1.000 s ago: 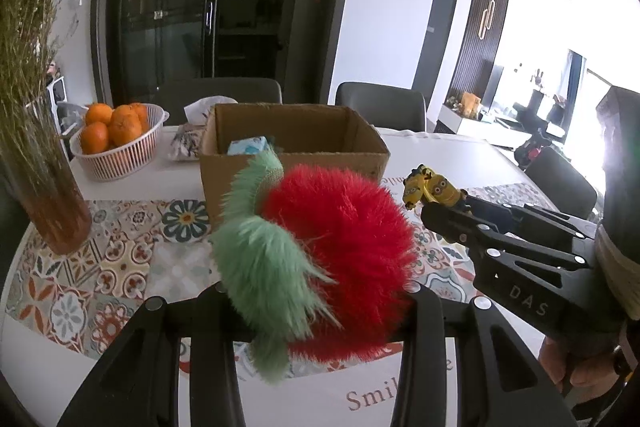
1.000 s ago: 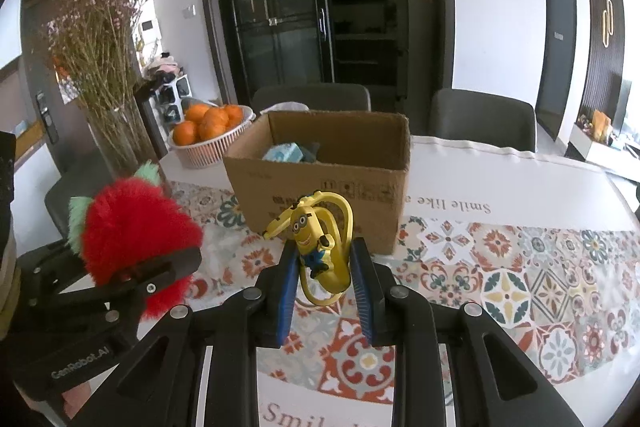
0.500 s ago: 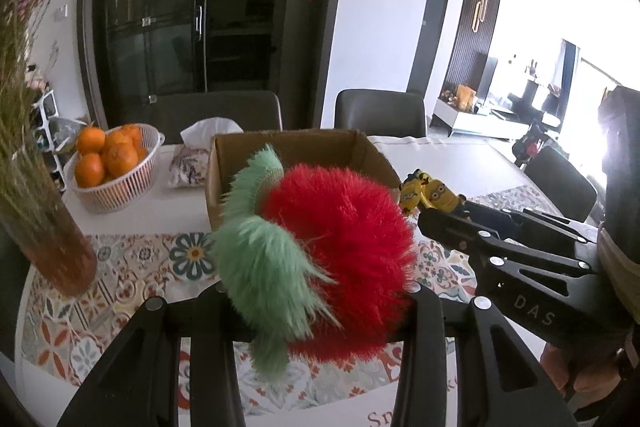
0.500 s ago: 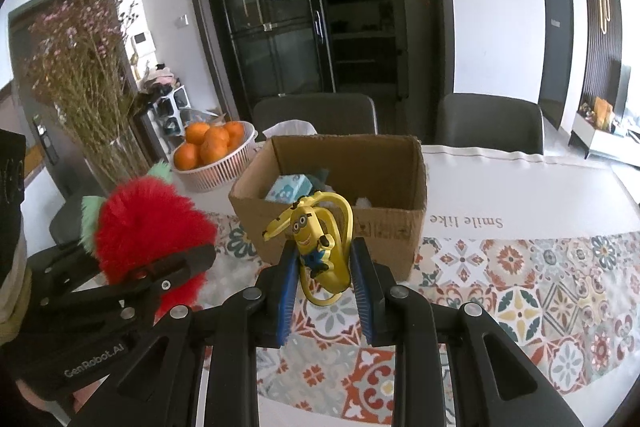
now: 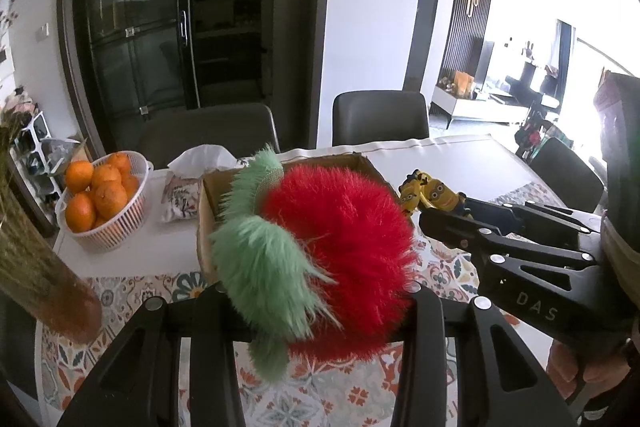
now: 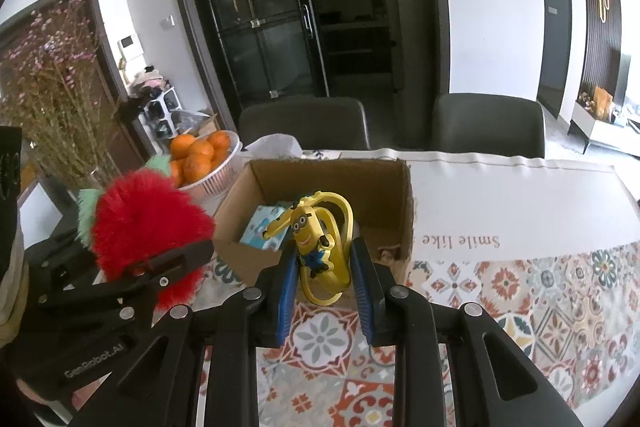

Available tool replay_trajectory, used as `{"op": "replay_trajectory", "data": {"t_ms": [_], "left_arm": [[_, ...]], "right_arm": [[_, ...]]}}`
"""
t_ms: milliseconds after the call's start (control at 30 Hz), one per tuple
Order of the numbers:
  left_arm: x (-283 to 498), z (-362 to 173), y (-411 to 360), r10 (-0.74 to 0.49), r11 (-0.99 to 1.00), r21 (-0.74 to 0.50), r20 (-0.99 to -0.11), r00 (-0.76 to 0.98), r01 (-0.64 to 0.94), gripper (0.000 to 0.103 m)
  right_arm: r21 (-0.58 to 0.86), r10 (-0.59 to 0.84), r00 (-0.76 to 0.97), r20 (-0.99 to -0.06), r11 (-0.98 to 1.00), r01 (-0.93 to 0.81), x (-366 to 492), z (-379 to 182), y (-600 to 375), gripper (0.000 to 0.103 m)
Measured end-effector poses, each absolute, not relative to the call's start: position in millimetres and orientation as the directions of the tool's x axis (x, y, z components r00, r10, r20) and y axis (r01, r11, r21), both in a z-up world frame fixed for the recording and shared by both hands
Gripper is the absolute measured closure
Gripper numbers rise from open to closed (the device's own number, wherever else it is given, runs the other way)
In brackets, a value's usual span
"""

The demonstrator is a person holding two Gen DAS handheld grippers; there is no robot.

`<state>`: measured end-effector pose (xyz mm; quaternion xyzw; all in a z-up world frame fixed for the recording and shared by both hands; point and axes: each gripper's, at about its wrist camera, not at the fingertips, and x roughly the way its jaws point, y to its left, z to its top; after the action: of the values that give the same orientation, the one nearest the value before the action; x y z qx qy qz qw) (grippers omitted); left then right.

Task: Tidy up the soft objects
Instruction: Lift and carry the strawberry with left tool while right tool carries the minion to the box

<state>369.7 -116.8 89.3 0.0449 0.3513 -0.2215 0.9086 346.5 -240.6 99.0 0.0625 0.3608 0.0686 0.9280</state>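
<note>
Left gripper (image 5: 316, 301) clamped on a fluffy red plush strawberry (image 5: 340, 259) with shaggy green leaves, held off the table, in front of the near wall of an open cardboard box (image 6: 240, 255); plush bulges well past both jaws. In right wrist view, same left gripper (image 6: 188, 259) seen from the side at lower left, plush strawberry (image 6: 148, 227) pinched between its fingers, just left of the box. Right gripper (image 6: 326, 291) closed narrow on a yellow Minion banana toy (image 6: 316, 251), blue pads pressing on both sides, toy upright and poking above the fingertips, lined up with the box opening. From the left wrist view, right gripper (image 5: 448, 223) comes in from the right with the Minion banana toy (image 5: 432, 193) at its tip, near the box's right corner; a hand (image 5: 580, 375) grips its handle at lower right. Inside the box: a light blue packet (image 6: 266, 233) against the left wall, plus something small at the right bottom, too unclear to name. White basket of oranges (image 5: 100, 203) behind-left of the box, tissue pack (image 5: 188, 187) between basket and box. Vase of dried flowers (image 6: 52, 95) at far left. Table (image 6: 520, 195) covered with white cloth printed "Smile like", patterned tile-print runner (image 6: 560, 307) on the near part. Two dark chairs (image 6: 488, 123) behind the table, black glass cabinet (image 6: 280, 19) beyond.
</note>
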Motion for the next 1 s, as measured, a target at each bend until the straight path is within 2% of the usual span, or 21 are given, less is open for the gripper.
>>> {"op": "replay_trajectory", "data": {"t_ms": [500,833,1000], "left_arm": [[449,70,-136,-0.344,0.897,-0.076,-0.739,0.579,0.435,0.062],[494,35,-147,-0.357,0.901,-0.161,-0.805,0.474,0.404,0.062],[507,23,-155,-0.348,0.903,-0.172,-0.829,0.437,0.394,0.054]], "right_arm": [[0.18,0.187,0.656,-0.731,0.981,-0.078,425,80,-255,0.075],[0.179,0.186,0.602,-0.776,0.981,-0.072,470,53,-264,0.075],[0.189,0.188,0.587,-0.788,0.98,-0.06,484,43,-271,0.075]]}}
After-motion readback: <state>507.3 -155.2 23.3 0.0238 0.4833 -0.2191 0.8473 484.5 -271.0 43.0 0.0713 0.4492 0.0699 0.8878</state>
